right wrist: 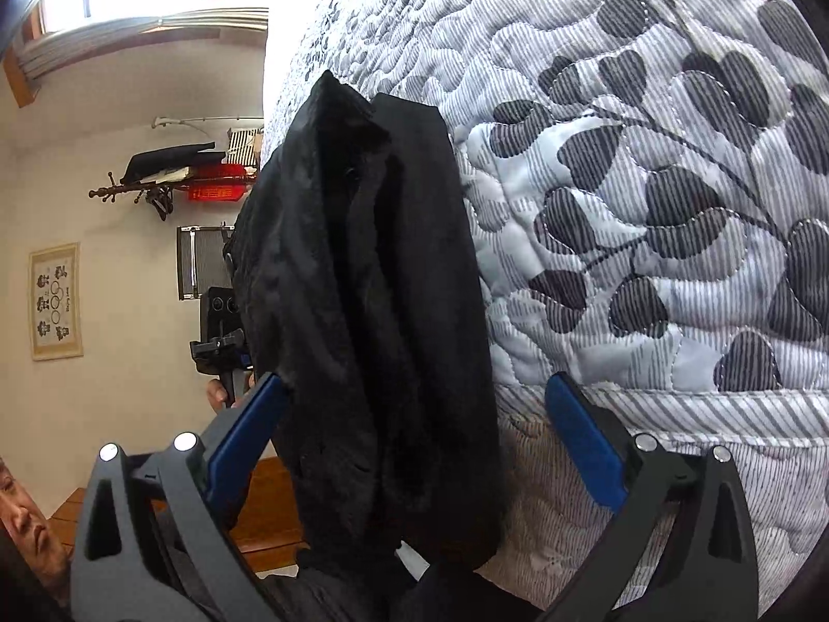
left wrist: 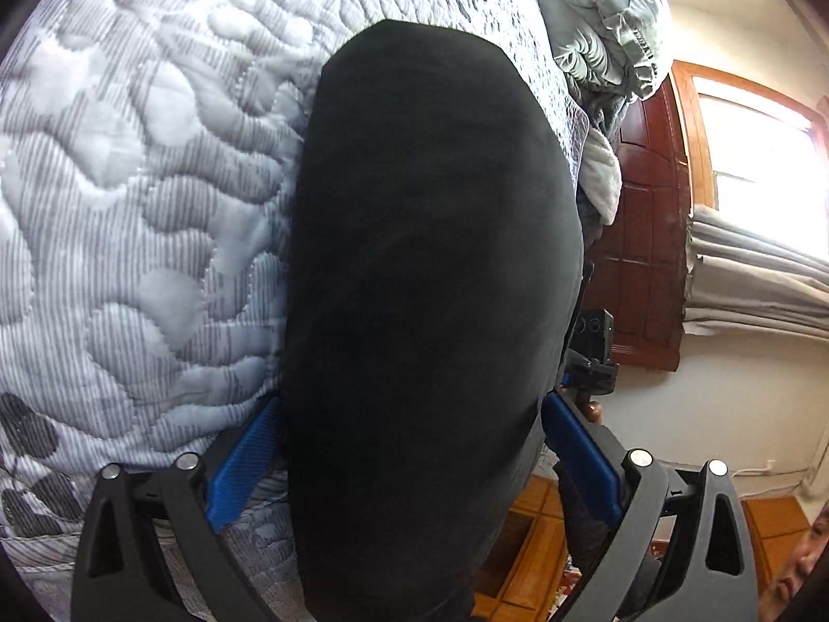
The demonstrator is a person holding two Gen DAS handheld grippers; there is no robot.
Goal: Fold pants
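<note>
Black pants (left wrist: pixel 430 269) lie folded into a thick bundle on the quilted bedspread (left wrist: pixel 145 197), at the edge of the bed. In the left wrist view my left gripper (left wrist: pixel 414 446) is open, its blue pads (left wrist: pixel 243 466) on either side of the bundle's near end. In the right wrist view the pants (right wrist: pixel 373 311) show as rumpled black layers. My right gripper (right wrist: pixel 419 430) is open too, with its blue pads (right wrist: pixel 585 440) spread around the bundle's near end. Each gripper shows in the other's view, beyond the pants.
The bedspread (right wrist: pixel 647 207) has a grey leaf print. Grey pillows (left wrist: pixel 606 15) are piled at the head of the bed. Beside the bed are a wooden floor (left wrist: pixel 533 534), a dark wooden door (left wrist: pixel 647 217) and a bright window (left wrist: pixel 761 155).
</note>
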